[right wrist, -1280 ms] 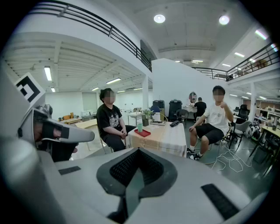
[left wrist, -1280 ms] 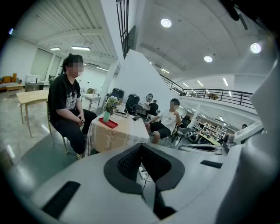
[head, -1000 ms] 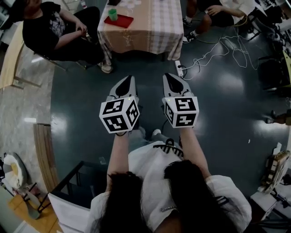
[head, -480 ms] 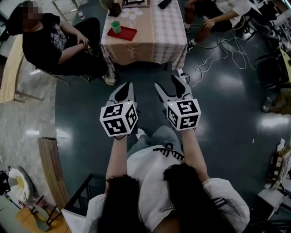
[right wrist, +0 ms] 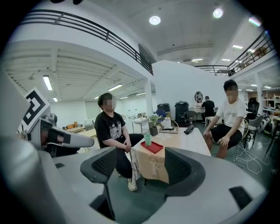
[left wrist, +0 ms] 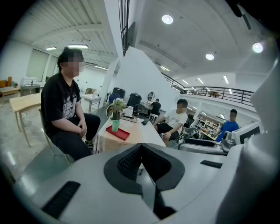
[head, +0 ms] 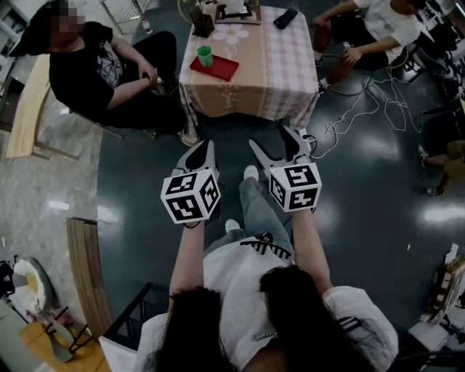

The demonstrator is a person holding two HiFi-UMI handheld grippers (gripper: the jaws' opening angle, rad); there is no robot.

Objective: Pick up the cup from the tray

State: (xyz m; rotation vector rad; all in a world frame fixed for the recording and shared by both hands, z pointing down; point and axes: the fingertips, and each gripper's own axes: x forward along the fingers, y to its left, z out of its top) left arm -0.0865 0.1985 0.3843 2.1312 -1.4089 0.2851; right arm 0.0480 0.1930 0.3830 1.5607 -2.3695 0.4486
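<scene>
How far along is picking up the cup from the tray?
Nothing done yet: the green cup stands on the red tray on the table. In hand: the approach, both grippers over the floor short of the table, left gripper shut, right gripper's jaws opening, empty. Left: reach the cup, grip, lift.

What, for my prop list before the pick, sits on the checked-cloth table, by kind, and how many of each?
Green cup: 1
Red tray: 1
Potted plant: 1
Black flat device: 1
White item on a wooden frame: 1
Total: 5
</scene>
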